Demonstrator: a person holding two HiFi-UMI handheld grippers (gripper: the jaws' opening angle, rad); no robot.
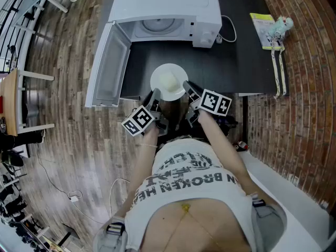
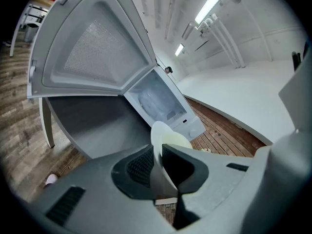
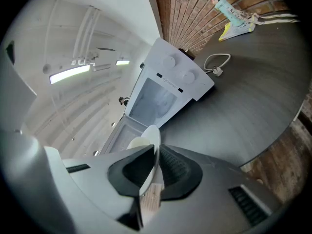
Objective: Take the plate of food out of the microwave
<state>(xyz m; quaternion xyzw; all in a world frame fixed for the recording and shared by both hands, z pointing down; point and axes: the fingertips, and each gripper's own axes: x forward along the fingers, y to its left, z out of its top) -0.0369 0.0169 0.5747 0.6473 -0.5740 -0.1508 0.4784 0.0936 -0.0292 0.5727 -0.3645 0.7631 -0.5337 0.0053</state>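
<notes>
Head view | left gripper (image 1: 154, 95), right gripper (image 1: 188, 88) jaws clamp plate (image 1: 169, 82) | microwave (image 1: 168, 4) behind, door (image 1: 109, 64) open beside

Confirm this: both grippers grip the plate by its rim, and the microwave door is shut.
Wrong on the door: the microwave door stands wide open, as the head view shows. The left gripper and right gripper do grip the plate by its rim.

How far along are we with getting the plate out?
Done: the plate of food is outside the microwave, whose door hangs open. In hand: left tool and right tool each clamp its rim over the table. Left: probably setting it down.
</notes>
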